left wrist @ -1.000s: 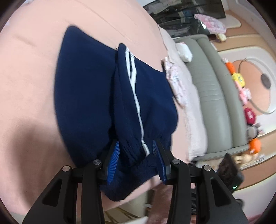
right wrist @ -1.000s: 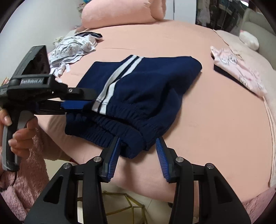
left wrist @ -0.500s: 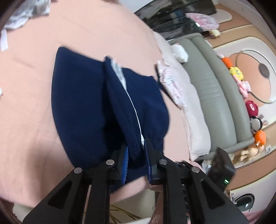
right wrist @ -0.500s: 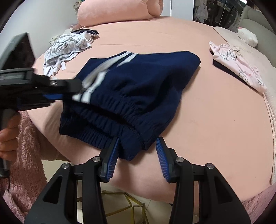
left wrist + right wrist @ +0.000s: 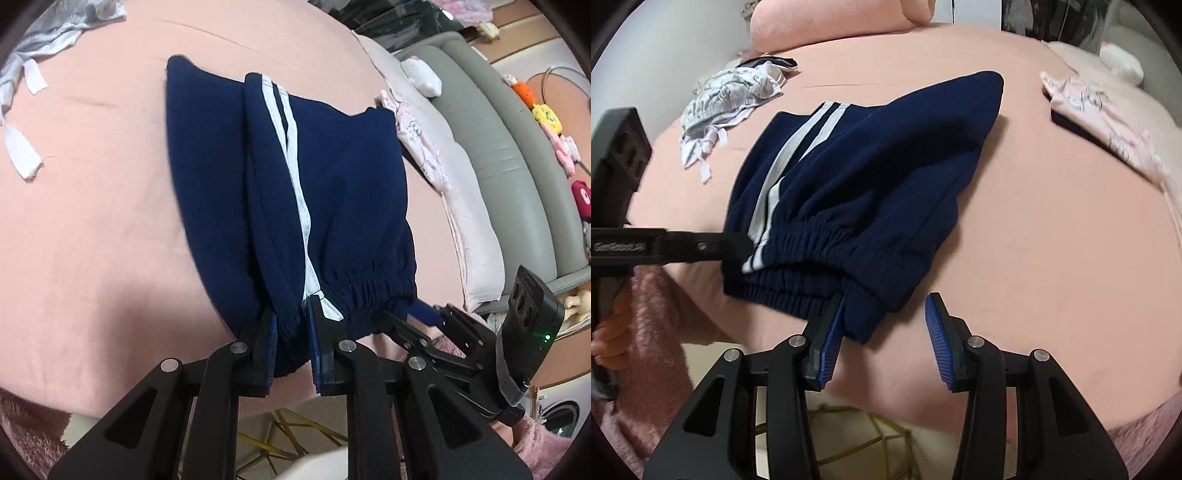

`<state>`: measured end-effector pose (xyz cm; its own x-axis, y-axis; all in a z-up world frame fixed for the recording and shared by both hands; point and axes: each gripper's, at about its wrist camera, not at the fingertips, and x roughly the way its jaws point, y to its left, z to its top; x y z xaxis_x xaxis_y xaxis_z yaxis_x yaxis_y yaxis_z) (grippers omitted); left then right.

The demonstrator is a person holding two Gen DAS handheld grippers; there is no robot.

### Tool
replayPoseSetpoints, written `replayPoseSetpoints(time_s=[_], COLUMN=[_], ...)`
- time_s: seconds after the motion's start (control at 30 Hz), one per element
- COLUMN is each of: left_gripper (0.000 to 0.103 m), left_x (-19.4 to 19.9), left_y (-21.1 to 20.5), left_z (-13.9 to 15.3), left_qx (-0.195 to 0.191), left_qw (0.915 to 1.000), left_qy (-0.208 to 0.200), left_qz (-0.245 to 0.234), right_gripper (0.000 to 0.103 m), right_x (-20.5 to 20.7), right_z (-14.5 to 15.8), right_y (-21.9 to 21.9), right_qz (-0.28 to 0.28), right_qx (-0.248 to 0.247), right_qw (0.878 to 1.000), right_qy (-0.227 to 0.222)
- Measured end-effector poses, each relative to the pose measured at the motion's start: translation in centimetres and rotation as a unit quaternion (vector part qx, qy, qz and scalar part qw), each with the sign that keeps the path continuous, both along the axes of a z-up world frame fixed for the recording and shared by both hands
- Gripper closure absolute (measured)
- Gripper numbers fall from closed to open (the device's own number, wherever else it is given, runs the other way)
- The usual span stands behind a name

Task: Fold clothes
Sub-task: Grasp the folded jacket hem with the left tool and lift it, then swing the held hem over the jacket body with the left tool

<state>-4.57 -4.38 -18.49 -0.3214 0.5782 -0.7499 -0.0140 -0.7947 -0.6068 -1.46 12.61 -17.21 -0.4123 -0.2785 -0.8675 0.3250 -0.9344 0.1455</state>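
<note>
Lifted since 0.5 s ago, navy shorts (image 5: 332, 192) w/ 2 stripes.

The left gripper's (image 5: 291, 332) blue pads are mostly buried in the waistband of the navy trousers (image 5: 332, 192); the grip point itself is covered by cloth; in the right wrist view its fingertips vanish behind the white stripe — the hand (image 5: 609, 332) on it is cut off by the frame edge; the grey-white garment (image 5: 55, 22) runs off the top edge, blurred.
</note>
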Motion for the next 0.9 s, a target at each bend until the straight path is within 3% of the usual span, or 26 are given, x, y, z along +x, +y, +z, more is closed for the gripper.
replayPoseSetpoints(time_s=[0.17, 0.3, 0.4, 0.5, 0.6, 0.73, 0.8, 0.9], left_gripper=[0.087, 0.087, 0.087, 0.087, 0.087, 0.081, 0.073, 0.071], left_x=[0.7, 1.6, 1.6, 1.4, 1.4, 1.2, 1.2, 1.5], left_y=[-1.0, -1.6, -1.2, -1.1, -1.4, -1.8, -2.4, -3.3], left_z=[0.8, 2.4, 2.3, 1.1, 0.2, -0.2, 0.3, 1.4], left_qx=[-0.001, -0.015, -0.028, -0.031, -0.027, -0.017, -0.017, -0.019], left_qw=[0.9999, 0.9990, 0.9986, 0.9993, 0.9996, 0.9998, 0.9999, 0.9992], left_qy=[0.014, 0.042, 0.044, 0.020, 0.003, -0.008, 0.002, 0.031], left_qz=[0.002, 0.001, -0.004, -0.003, -0.002, -0.004, 0.000, 0.016], right_gripper=[0.059, 0.059, 0.059, 0.059, 0.059, 0.058, 0.059, 0.059], right_x=[0.3, -0.8, -2.2, -2.3, -1.9, -1.4, -1.4, -1.6], right_z=[3.1, 4.8, 2.9, 0.4, 0.1, 0.7, 1.4, 2.9], right_y=[2.2, 2.7, 1.7, 1.4, 2.0, 1.8, 2.0, 2.6], right_qz=[-0.009, -0.039, -0.047, -0.055, -0.062, -0.051, -0.049, -0.059], right_qx=[-0.085, -0.121, -0.081, -0.036, -0.029, -0.013, -0.037, -0.071], right_qw=[0.996, 0.991, 0.995, 0.998, 0.997, 0.998, 0.998, 0.996], right_qy=[0.011, 0.043, 0.020, -0.021, -0.040, -0.029, -0.016, 0.016])
